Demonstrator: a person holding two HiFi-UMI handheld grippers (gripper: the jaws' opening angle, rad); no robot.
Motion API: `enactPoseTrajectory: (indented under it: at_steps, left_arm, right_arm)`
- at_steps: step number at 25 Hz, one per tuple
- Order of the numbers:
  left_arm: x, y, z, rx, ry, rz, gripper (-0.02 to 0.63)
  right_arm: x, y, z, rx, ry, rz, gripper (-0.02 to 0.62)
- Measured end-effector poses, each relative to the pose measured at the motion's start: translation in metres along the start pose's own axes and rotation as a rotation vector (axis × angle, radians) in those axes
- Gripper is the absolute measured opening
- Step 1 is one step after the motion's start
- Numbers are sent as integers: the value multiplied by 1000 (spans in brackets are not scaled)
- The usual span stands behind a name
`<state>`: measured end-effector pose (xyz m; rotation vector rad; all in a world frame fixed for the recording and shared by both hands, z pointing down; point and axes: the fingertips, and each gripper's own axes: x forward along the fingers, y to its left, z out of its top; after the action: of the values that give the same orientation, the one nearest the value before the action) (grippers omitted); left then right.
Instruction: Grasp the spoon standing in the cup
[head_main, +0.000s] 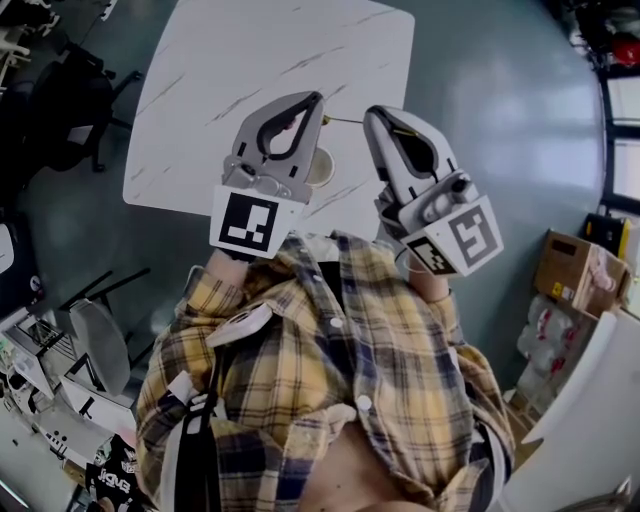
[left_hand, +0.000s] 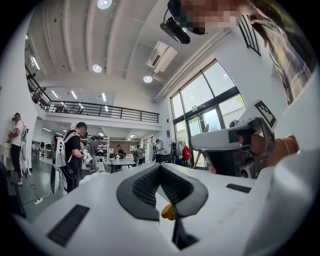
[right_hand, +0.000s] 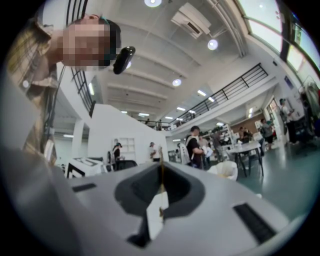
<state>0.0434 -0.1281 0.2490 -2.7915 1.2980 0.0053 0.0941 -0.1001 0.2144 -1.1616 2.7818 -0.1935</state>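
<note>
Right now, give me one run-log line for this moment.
thin gold spoon: held between both | right hand-held gripper: shut on it | left hand-held gripper: shut on it

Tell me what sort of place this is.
Probably a big open lab or workshop hall: round ceiling lights set high overhead, a railed mezzanine, tall windows, and people standing around tables.

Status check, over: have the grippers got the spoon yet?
Left gripper shut. Right gripper shut on spoon. Cup on table, seen between them. Nothing in the way.
</note>
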Motion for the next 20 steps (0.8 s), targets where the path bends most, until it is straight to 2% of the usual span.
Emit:
enactPoseTrajectory:
  at_steps: [6,20]
  left_arm:
    - [2,-2,1,-22,-7,-26,14]
    - [6,-4,13,38,-15,-120,14]
  right_arm:
    - [-1,-1,1,-2,0,-8,29]
    - [-1,-4,-3,-13,23,-15,29]
